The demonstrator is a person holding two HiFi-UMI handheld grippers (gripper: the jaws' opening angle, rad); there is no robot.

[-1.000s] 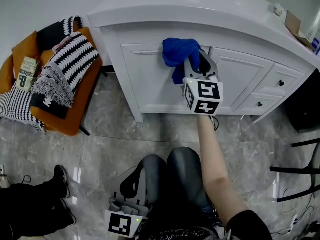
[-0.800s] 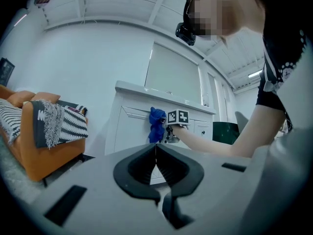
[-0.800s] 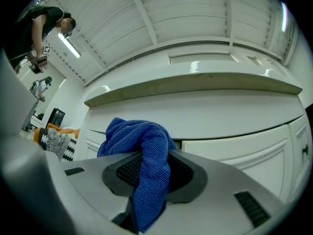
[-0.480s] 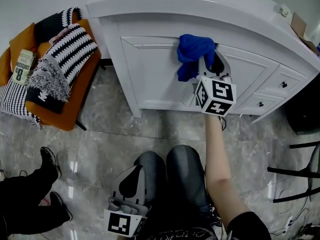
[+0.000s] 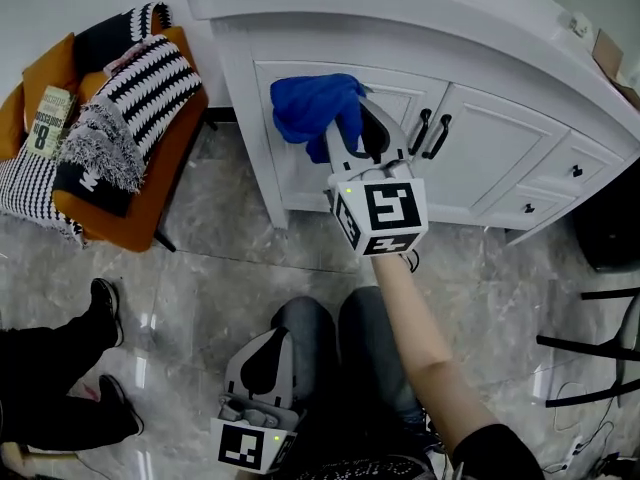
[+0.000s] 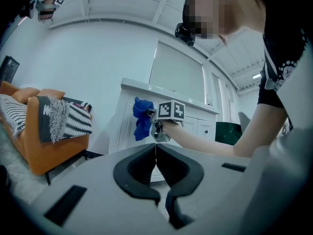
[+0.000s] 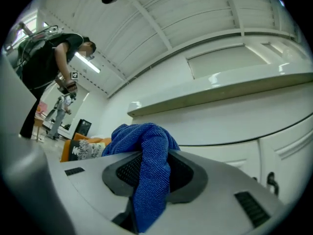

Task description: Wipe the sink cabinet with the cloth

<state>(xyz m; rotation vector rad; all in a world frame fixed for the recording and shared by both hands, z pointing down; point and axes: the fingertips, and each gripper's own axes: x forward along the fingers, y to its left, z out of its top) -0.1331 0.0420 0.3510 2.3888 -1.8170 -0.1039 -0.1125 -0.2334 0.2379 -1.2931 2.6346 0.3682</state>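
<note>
Trailing lengthwise through right tongs (image 5: 352, 128), blue cloth (image 5: 308, 106) bunched toward sink cabinet (image 5: 480, 158).

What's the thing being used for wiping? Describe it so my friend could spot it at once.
Find the wide white sink cabinet at the top of the head view, then its leftmost door. Held at that door is a crumpled bright blue terry cloth, pinched in the jaws of the right gripper. It is the only blue thing there; its neighbours are white, grey or black.
</note>
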